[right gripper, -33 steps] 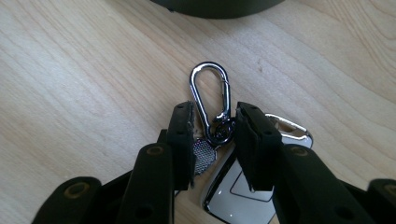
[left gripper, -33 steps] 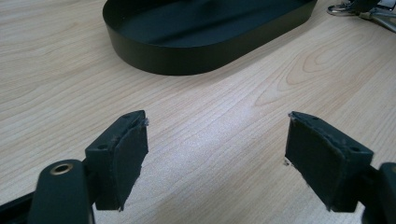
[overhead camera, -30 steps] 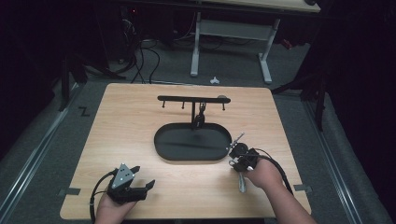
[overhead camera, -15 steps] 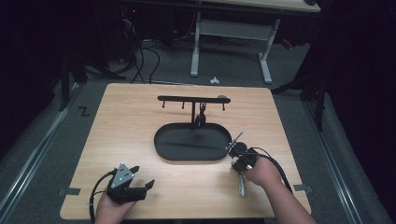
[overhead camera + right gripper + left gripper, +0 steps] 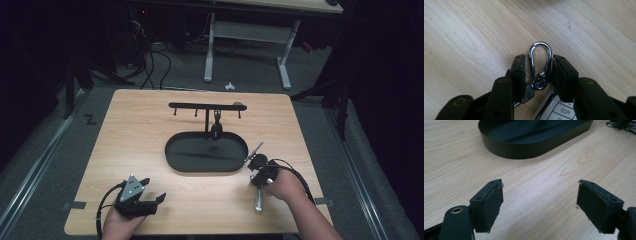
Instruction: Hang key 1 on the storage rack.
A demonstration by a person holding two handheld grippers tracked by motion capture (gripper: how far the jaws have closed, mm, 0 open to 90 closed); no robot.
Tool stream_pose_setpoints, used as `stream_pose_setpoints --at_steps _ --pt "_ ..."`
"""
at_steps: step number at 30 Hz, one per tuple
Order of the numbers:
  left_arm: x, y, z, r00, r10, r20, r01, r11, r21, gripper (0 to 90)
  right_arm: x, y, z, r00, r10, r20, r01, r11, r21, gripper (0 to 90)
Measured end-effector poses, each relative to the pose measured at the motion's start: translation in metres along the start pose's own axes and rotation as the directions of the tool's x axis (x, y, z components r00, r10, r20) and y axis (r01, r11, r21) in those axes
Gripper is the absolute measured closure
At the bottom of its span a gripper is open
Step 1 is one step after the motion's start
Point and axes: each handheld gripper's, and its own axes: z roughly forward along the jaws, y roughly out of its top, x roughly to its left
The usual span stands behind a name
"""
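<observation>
A silver carabiner (image 5: 540, 60), with a ring that joins it to a white key fob (image 5: 560, 110), lies on the wooden table. My right gripper (image 5: 538, 68) (image 5: 255, 162) is shut on the carabiner; its jaws have just eased open slightly with the clip still between them. The right hand rests right of the black oval tray (image 5: 175, 155). A silver piece (image 5: 258, 200) lies under that hand. My left gripper (image 5: 154, 190) (image 5: 540, 195) rests at the table's front left, open, with bare wood between its pads. Behind the tray stands a black hook rack (image 5: 200, 106) with a dark item (image 5: 217, 122) hanging from it.
The table (image 5: 135, 135) ends close in front of both hands. Beyond its far edge are a white desk frame (image 5: 210, 50) and cables (image 5: 150, 65) on the grey floor. Bare wood lies left of the tray.
</observation>
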Motion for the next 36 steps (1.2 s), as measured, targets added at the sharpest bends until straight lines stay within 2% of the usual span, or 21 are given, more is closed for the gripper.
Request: stream_pose_setpoints --at_steps 2,6,8,9,10,11,14,16,21,22,24,28,32,36 --pt "0.000 0.000 0.000 1.0000 0.001 0.001 -0.001 1.0000 0.001 21.5 0.002 -0.002 0.000 1.0000 0.000 -0.008 0.000 1.000 -0.004 69.4" --pt "0.000 0.000 0.000 1.0000 -0.001 0.001 0.001 1.0000 -0.004 21.6 0.006 -0.002 -0.001 0.9994 -0.018 0.028 0.019 1.000 -0.009 71.6" --pt "0.000 0.000 0.000 1.0000 0.000 0.002 0.000 1.0000 -0.003 21.5 0.006 -0.001 -0.002 0.9998 0.013 0.017 -0.013 1.000 -0.021 73.7" --pt "-0.001 0.000 0.000 1.0000 0.001 0.004 -0.001 1.0000 -0.001 21.6 0.004 -0.001 -0.004 0.9995 0.031 0.008 -0.030 0.999 -0.034 84.7" --pt "-0.001 0.000 0.000 1.0000 0.001 0.004 -0.001 1.0000 -0.002 21.7 0.001 -0.001 -0.011 0.9982 0.059 0.002 -0.059 0.996 -0.069 86.9" --pt "-0.001 0.000 0.000 1.0000 0.001 0.005 -0.001 1.0000 -0.001 21.7 0.000 0.000 -0.012 0.9975 0.071 -0.003 -0.071 0.995 -0.065 86.9" --pt "0.000 0.000 0.000 1.0000 -0.001 0.003 0.001 1.0000 -0.004 21.7 -0.001 -0.002 -0.008 0.9983 0.045 0.035 -0.044 0.998 -0.033 86.9" --pt "0.001 0.000 0.000 1.0000 -0.002 0.002 0.002 1.0000 -0.003 21.7 -0.001 -0.002 -0.008 0.9982 0.055 0.026 -0.054 0.998 -0.035 86.9" --pt "-0.001 0.000 0.001 1.0000 0.001 0.006 -0.001 1.0000 -0.001 21.7 -0.008 -0.002 -0.014 0.9936 0.113 0.008 -0.111 0.988 -0.108 86.5" --pt "-0.001 0.000 0.001 1.0000 0.003 0.006 -0.003 1.0000 0.000 21.7 -0.009 -0.002 -0.014 0.9916 0.129 0.013 -0.127 0.987 -0.104 86.0" --pt "-0.001 0.000 0.000 1.0000 0.002 0.006 -0.002 1.0000 0.000 21.7 -0.010 -0.002 -0.010 0.9921 0.123 0.024 -0.121 0.989 -0.082 81.0" --pt "0.001 0.000 -0.001 1.0000 -0.003 0.003 0.003 1.0000 -0.005 21.8 -0.012 -0.004 -0.006 0.9914 0.130 0.013 -0.129 0.991 -0.038 76.9" --pt "0.000 0.000 0.000 1.0000 0.002 0.005 -0.002 1.0000 -0.004 21.8 -0.010 -0.009 -0.005 0.9933 0.115 -0.003 -0.115 0.993 -0.019 83.5" --pt "-0.001 0.000 0.000 1.0000 0.004 0.008 -0.004 1.0000 0.000 21.8 -0.008 -0.009 -0.004 0.9954 0.094 -0.013 -0.095 0.995 -0.016 83.8"
